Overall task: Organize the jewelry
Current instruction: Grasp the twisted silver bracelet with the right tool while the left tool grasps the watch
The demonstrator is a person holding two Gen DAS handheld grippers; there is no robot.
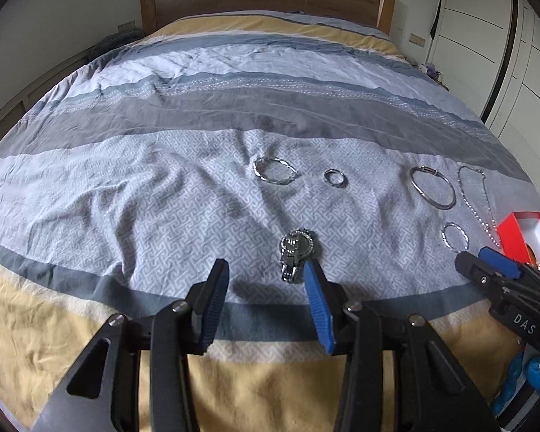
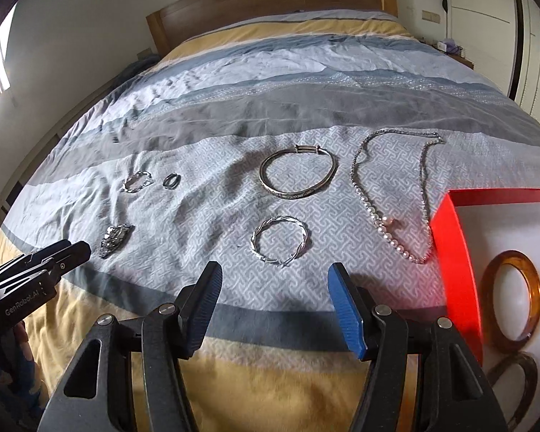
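You are holding your left claw (image 1: 266,280) with its jaws spread wide and nothing between them, hovering low over the striped grey, blue and yellow bed cover (image 2: 212,115). The silver metal-link wristwatch (image 1: 294,256) is lying just ahead of its right finger, so that looks like its likely first pick. Further back, the twisted silver bangle (image 1: 275,170) and the small plain silver ring (image 1: 335,178) are sitting side by side, apart from each other.

Moving right, the jewellery is lying spread out flat, each piece separate, probably so that a claw can close on one without snagging another. The wide engraved silver bangle (image 2: 298,172) is lying beyond the braided silver bracelet (image 2: 280,240), which is resting just ahead of your right claw (image 2: 274,280). That claw is also gaping wide and carrying nothing. The pearl and silver chain necklace (image 2: 392,194) is looping beside them, its lower end nearly touching the red-edged white box (image 2: 453,252). An amber-coloured round bangle (image 2: 514,309) is already lying inside that box, which suggests the box is where everything is going
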